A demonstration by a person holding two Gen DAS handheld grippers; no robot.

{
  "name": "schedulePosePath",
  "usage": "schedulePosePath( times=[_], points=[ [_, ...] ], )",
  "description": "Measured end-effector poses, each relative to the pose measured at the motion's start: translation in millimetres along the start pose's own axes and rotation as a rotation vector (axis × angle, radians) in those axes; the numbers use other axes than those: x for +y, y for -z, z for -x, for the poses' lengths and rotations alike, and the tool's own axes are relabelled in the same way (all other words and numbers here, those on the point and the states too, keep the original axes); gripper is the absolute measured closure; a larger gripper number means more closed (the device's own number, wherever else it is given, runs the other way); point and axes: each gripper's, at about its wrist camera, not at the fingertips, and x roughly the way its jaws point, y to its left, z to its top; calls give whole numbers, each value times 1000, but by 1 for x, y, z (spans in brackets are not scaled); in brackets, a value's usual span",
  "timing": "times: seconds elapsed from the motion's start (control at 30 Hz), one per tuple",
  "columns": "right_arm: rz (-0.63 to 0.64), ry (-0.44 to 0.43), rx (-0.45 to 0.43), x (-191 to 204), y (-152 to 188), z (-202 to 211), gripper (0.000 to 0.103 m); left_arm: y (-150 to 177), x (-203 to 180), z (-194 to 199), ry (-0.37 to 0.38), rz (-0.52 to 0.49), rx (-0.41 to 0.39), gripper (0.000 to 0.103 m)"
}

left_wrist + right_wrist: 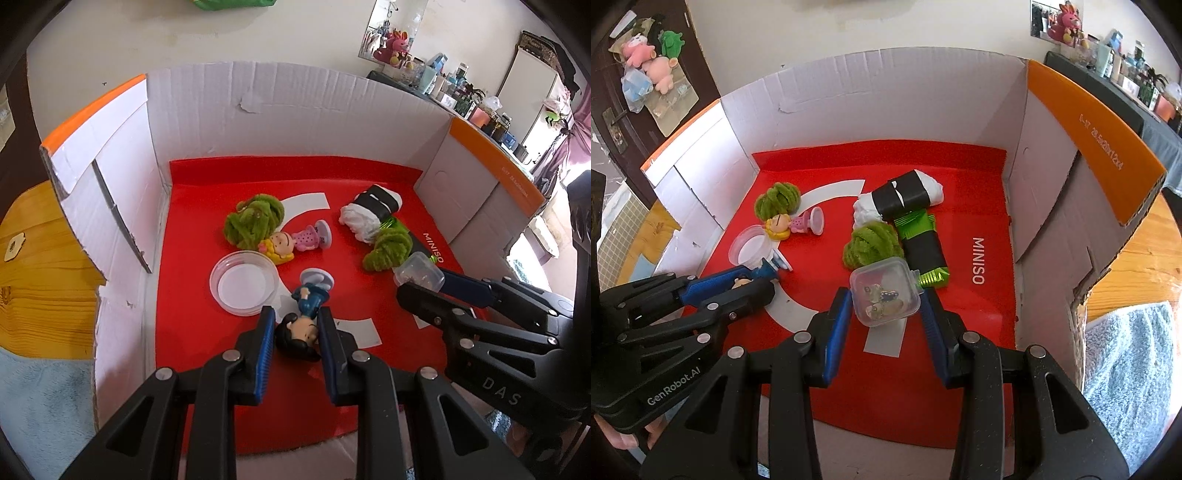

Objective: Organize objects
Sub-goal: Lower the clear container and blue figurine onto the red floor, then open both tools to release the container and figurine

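While the left gripper (295, 325) squeezes the dark-haired doll (301, 325) low in the frame's middle, only the right view shows small trinkets inside the clear box (884, 297) pinched by the right gripper (886, 299), low centre on the red mat (979, 325).

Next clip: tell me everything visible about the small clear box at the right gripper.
The small clear plastic box is squarish with rounded corners, lid on, a small tab on one side. Several little trinkets show through it, too small to identify. The right gripper has its jaws on two opposite sides. It sits over the red liner, just in front of a fuzzy green bundle; contact with either is unclear.
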Motion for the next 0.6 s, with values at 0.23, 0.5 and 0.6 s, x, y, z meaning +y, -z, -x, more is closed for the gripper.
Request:
schedulePosePath(
  times=[0.23,0.5,0.6],
  points=[
    [7,4,2,0,1,2,65,0,0,0,1,0,0,79],
    [7,3,1,0,2,5,64,0,1,2,2,-3,-1,79],
    [6,2,1,1,3,5,64,0,2,2,1,-3,-3,78]
  ],
)
